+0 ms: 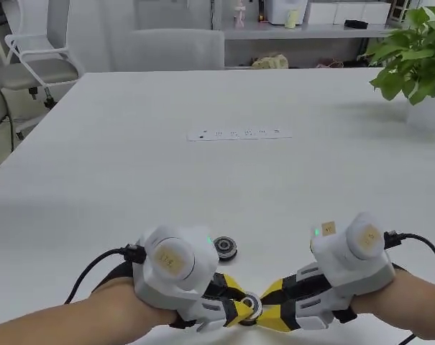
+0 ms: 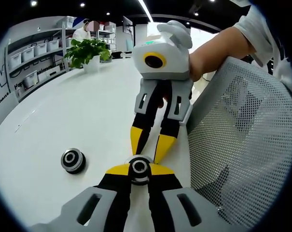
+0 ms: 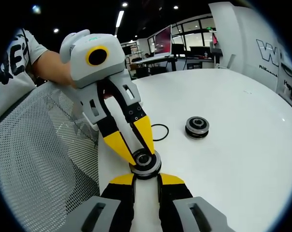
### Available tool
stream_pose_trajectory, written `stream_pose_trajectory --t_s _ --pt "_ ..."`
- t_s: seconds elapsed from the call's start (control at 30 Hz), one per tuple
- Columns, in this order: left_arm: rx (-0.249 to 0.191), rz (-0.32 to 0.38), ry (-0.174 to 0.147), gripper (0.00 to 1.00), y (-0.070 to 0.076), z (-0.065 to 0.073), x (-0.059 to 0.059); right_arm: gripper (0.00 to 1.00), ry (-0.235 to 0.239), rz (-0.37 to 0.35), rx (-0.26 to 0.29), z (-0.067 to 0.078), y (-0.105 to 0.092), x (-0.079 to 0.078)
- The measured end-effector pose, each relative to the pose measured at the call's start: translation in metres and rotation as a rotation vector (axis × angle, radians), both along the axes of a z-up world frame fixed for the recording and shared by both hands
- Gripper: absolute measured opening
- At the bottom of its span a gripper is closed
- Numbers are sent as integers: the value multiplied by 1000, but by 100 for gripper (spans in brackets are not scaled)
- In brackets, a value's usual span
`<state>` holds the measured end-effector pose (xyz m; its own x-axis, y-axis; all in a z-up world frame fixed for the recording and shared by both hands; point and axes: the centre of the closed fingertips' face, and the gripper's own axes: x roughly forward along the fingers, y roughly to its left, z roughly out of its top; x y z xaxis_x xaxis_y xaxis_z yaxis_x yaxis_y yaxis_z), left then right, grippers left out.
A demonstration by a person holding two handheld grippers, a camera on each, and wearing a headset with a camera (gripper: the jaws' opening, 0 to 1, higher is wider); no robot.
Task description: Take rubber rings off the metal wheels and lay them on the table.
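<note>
A small metal wheel (image 1: 250, 305) with a black rubber ring round it is held just above the table's near edge, between both grippers. My left gripper (image 2: 139, 170) has its yellow tips shut on either side of this wheel (image 2: 139, 166). My right gripper (image 3: 146, 178) comes from the opposite side and is shut on the same wheel (image 3: 146, 163). A second wheel (image 1: 225, 246) lies flat on the table just beyond them. One loose black rubber ring (image 3: 159, 131) lies on the table near the second wheel (image 3: 197, 126).
The white table (image 1: 217, 180) stretches far ahead, with a flush power strip (image 1: 239, 134) at its middle. A potted plant (image 1: 411, 57) stands at the far right corner. A grey mesh chair back (image 2: 242, 140) is close behind the grippers.
</note>
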<state>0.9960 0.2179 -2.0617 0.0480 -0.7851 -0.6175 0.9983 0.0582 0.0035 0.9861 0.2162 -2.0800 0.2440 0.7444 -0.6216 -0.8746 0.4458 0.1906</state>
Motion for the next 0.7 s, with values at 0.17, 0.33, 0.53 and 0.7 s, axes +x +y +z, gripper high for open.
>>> stream_pose_trajectory --t_s 0.17,0.33,0.53,0.7 --pt "-1 -1 0 7 0 0 0 7 20 -15 1 -1 -5 0" --pt "-1 -1 -2 7 0 0 0 6 32 -30 8 -1 -4 1" --pt "2 0 -6 7 0 0 0 0 94 -90 38 -2 -5 2" --pt "5 0 -12 7 0 0 0 0 135 -141 57 -3 -6 3"
